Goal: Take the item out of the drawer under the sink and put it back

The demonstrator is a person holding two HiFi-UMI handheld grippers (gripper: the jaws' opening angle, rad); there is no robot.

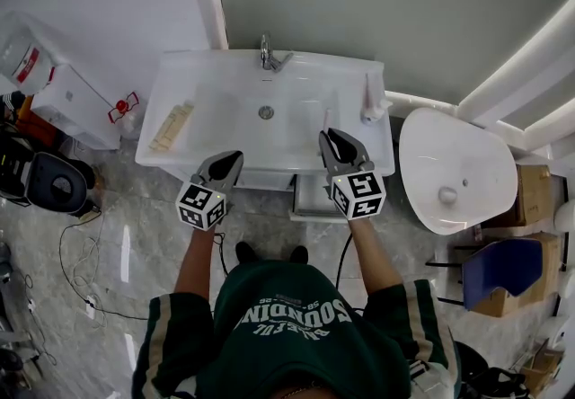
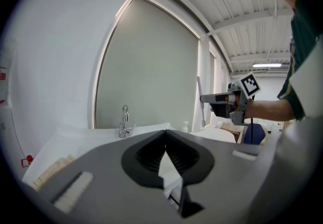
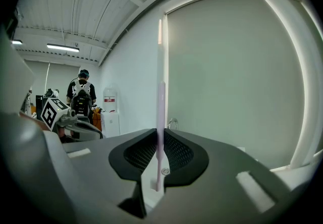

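tongs: 2, left tongs (image 1: 234,157) and right tongs (image 1: 329,134) | slim pink-white stick (image 3: 160,92): 1 | open drawer (image 1: 310,199): 1 | sink (image 1: 225,110): 1 | tap (image 1: 267,53): 1 | pump bottle (image 1: 373,105): 1 | toilet (image 1: 449,155): 1 | blue chair (image 1: 503,267): 1 | person in background (image 3: 82,92): 1

White arched lettering on the person's dark green sweatshirt (image 1: 296,316), seen upside down, reads roughly "SOUNDIN"; smaller print is illegible.

Head view looks steeply down on the white rectangular basin (image 1: 225,110); both gripper views face level across it, sharing its chrome tap (image 2: 124,122).
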